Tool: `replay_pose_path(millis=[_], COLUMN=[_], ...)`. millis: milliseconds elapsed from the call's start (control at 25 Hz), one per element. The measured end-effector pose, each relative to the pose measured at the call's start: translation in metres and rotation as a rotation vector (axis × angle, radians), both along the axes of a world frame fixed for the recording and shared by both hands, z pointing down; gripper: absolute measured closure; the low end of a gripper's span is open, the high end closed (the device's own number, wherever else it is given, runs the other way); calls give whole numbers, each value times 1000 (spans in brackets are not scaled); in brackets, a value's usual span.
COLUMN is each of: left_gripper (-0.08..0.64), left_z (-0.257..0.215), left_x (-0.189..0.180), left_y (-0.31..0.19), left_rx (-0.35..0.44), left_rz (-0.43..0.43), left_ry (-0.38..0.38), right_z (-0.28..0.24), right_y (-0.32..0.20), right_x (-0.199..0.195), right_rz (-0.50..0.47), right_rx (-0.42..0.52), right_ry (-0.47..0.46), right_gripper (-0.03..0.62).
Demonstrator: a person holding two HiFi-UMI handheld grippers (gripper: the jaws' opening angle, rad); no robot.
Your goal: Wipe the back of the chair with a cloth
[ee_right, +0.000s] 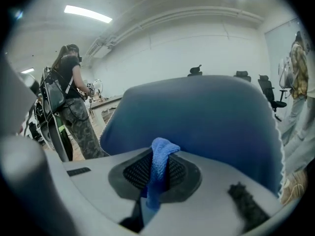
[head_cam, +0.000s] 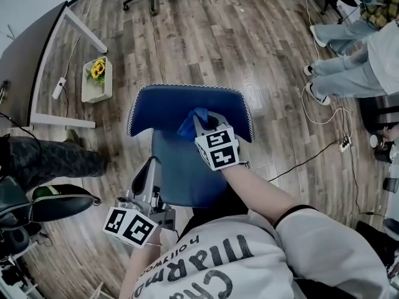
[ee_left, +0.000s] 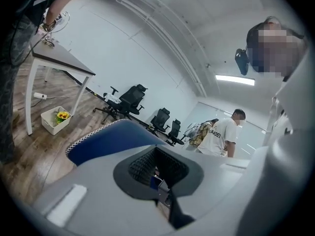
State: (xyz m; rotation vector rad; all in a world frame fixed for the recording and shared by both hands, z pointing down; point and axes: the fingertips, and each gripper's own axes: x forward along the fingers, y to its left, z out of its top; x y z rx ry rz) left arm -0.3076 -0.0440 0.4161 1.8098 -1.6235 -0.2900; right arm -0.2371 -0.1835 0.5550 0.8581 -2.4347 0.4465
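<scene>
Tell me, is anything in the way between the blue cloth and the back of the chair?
No, nothing visible is. The right gripper is shut on the blue cloth, and the blue chair back is directly in front of it. Whether the cloth is touching the chair back is unclear.

In the head view the right gripper covers much of the cloth; the chair seat runs under the person's arm, its base hidden; the picture's edge cuts off a bystander above the legs; a blue speck at the jaws of the left gripper is too small to tell.
</scene>
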Motion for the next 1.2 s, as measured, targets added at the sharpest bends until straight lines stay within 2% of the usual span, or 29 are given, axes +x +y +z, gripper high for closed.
replay_pose_path(millis=[520,800,960,1200], left_gripper=[552,552,552,552], left_z=[-13,-22,-19,-8], left_x=[47,44,34,3], left_y=[3,18,33,59], left_rx=[52,87,92,69], left_rz=[146,151,101,14], left_ry=[-8,7,20,4], right_z=[2,-6,-7,3], right_y=[-9,-3,1,6], right_x=[107,140,135,82], right_rz=[266,365,355,273], right_rx=[-9,-5,3,-16], right_ry=[32,59,92,96], right_gripper=[561,561,560,560])
